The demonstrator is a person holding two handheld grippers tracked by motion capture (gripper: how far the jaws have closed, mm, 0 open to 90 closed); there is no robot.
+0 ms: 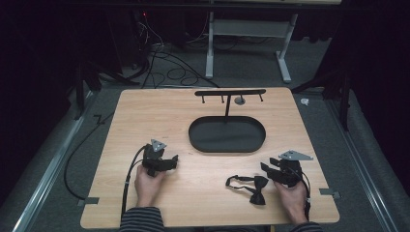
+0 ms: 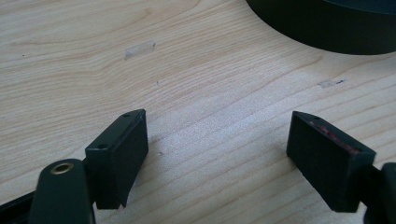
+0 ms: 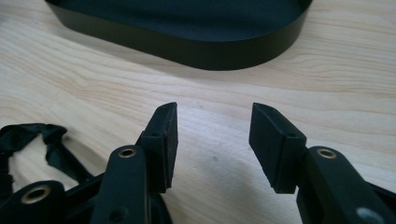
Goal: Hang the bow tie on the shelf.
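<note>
A black bow tie [image 1: 255,188] with its strap looped to the left lies on the wooden table [image 1: 145,116] near the front right. My right gripper [image 1: 269,170] rests just right of the bow tie, jaws apart with bare wood between them. In the right gripper view the strap [image 3: 44,140] shows at the lower left, outside the jaws of my right gripper [image 3: 213,140]. My left gripper [image 1: 169,162] sits at the front left, held low over the wood. Its jaws stand wide in the left gripper view, where my left gripper [image 2: 217,149] has nothing between its pads.
A black oval tray [image 1: 227,145] with a T-shaped hanger stand [image 1: 229,93] rises at the table's middle back; its wall shows as the tray [image 2: 327,32] and the tray [image 3: 187,46] in the gripper views. Cables lie on the floor behind and left of the table.
</note>
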